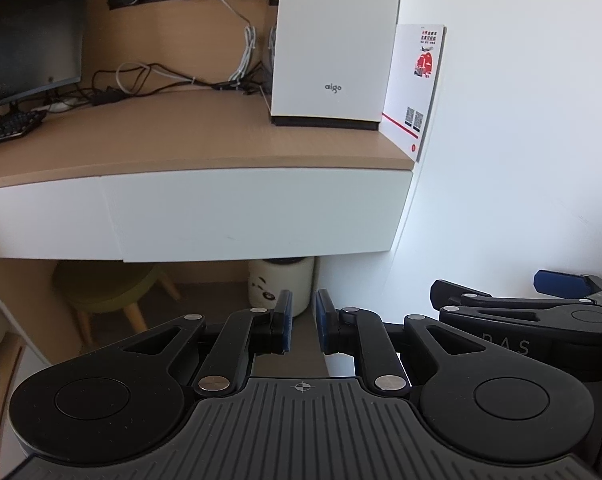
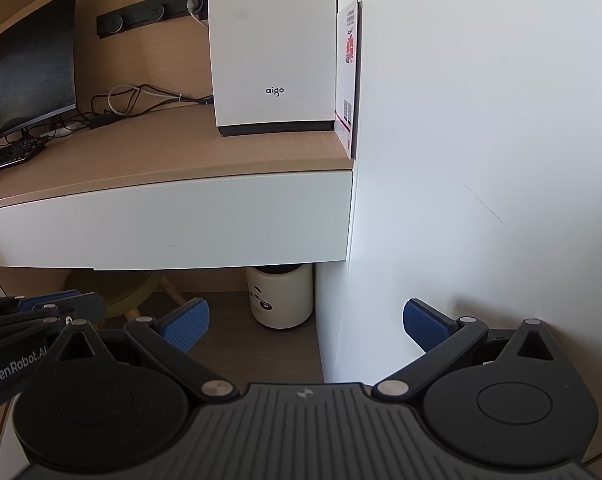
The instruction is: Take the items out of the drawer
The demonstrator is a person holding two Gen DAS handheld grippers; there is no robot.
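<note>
Drawer [image 1: 257, 212] under counter [image 1: 205, 140] being seen fully closed, flat white front, no handle visible; items inside hidden.

Left hand-held gripper [image 1: 302, 326] being held below drawer front, fingers nearly pressed together with narrow gap, nothing pinched.

Right hand-held gripper [image 2: 305, 326] being held just beside it, fingers spread wide, empty, close to wall [image 2: 481, 160].

Opening judged as step in hand: bottom lip probably best hooked from underneath, pull being kept straight outward.

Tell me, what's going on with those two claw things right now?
Left tool nearly shut, empty; right tool wide open, empty. Drawer shut, untouched. Nothing blocking its front.
</note>
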